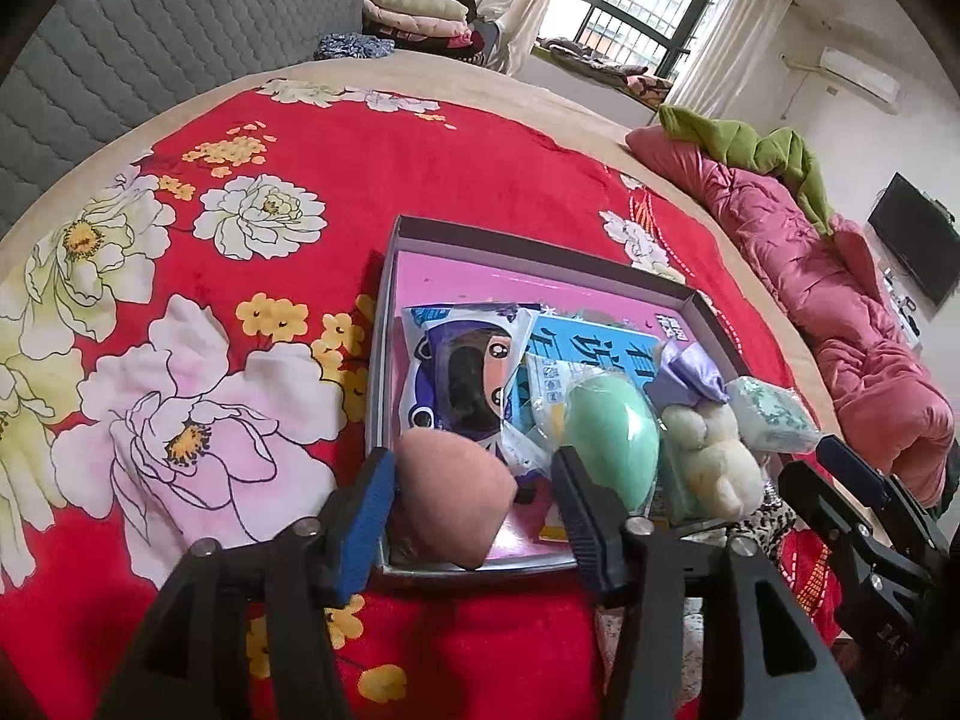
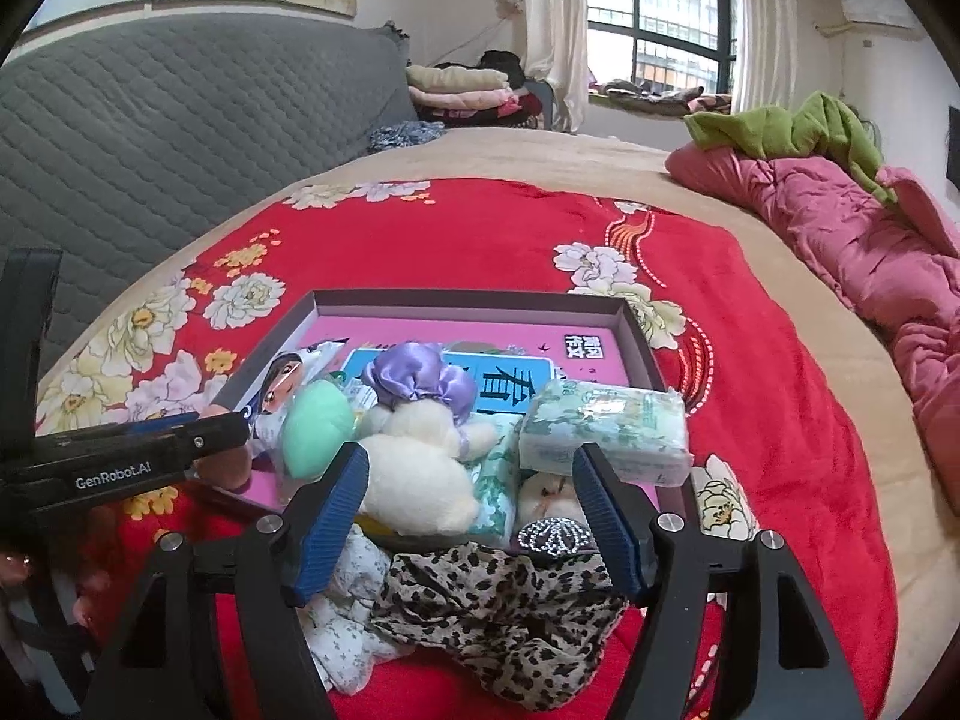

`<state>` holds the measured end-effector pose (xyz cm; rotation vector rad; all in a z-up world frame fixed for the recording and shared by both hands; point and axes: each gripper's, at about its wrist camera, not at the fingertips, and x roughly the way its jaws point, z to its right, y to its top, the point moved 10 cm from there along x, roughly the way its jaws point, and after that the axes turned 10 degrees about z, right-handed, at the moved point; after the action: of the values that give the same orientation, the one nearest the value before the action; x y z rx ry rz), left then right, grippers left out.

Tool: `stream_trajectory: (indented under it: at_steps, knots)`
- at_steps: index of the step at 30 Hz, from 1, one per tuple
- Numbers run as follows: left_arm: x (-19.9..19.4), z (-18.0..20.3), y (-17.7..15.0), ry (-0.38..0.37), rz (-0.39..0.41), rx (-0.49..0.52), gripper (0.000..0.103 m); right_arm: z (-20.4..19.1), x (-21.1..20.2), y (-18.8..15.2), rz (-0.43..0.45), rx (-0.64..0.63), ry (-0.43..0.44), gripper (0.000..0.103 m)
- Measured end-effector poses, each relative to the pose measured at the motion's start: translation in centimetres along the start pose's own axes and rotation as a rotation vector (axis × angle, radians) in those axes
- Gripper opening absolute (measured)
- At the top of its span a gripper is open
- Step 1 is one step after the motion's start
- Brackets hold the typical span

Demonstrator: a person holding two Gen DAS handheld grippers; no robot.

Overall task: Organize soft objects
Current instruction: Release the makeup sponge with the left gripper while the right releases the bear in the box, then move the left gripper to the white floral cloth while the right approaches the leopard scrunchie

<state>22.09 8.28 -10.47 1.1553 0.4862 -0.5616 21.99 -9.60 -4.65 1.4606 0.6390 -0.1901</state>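
Note:
A shallow grey box (image 1: 543, 261) with a pink lining lies on the red flowered bedspread. In it are a cartoon-print packet (image 1: 462, 378), a green egg-shaped sponge (image 1: 612, 441), a cream plush toy with a purple bow (image 1: 714, 450) and a tissue pack (image 1: 774, 414). My left gripper (image 1: 474, 489) is open, with a pink-brown sponge (image 1: 453, 504) resting between its fingers over the box's near corner. My right gripper (image 2: 471, 507) is open above the plush toy (image 2: 420, 474) and a leopard-print cloth (image 2: 498, 612). The tissue pack (image 2: 606, 429) lies just beyond its right finger.
A white floral cloth (image 2: 354, 618) lies beside the leopard cloth in front of the box (image 2: 468, 303). A pink quilt (image 2: 870, 258) with a green blanket (image 2: 786, 126) lies at the bed's right. A grey quilted headboard (image 2: 180, 138) stands at the left.

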Motion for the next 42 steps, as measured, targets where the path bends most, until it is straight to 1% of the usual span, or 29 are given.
stream_trajectory:
  at_steps: [4, 13, 16, 20, 23, 29, 38, 42]
  knots:
    - [-0.4, 0.1, 0.1, -0.018, 0.008, -0.018, 0.058, 0.5, -0.4, 0.3, 0.013, 0.005, -0.011, 0.073]
    - [-1.1, 0.4, 0.6, -0.009, 0.034, -0.005, 0.059, 1.7, -1.1, 0.4, 0.023, 0.035, -0.029, 0.074]
    - [-1.5, 0.5, 0.7, -0.002, 0.040, -0.006, 0.063, 2.1, -1.4, 0.6, 0.028, 0.044, -0.035, 0.074]
    - [-2.5, 0.8, 0.9, -0.003, 0.061, -0.015, 0.064, 2.6, -1.7, 0.7, 0.034, 0.057, -0.038, 0.074]
    - [-3.2, 1.2, 1.0, 0.000, 0.075, 0.001, 0.065, 3.0, -2.1, 0.7, 0.040, 0.067, -0.040, 0.075]
    - [-4.5, 1.7, 0.8, -0.012, 0.079, -0.007, 0.067, 4.0, -3.6, 1.0, 0.055, 0.078, -0.041, 0.075]
    - [-6.9, 3.5, 0.5, -0.011, 0.100, 0.020, 0.067, 5.6, -6.5, 1.9, 0.099, 0.095, -0.038, 0.075]
    - [-7.6, 4.6, -0.1, -0.021, 0.089, 0.039, 0.067, 5.8, -7.9, 1.4, 0.100, 0.083, -0.029, 0.075]
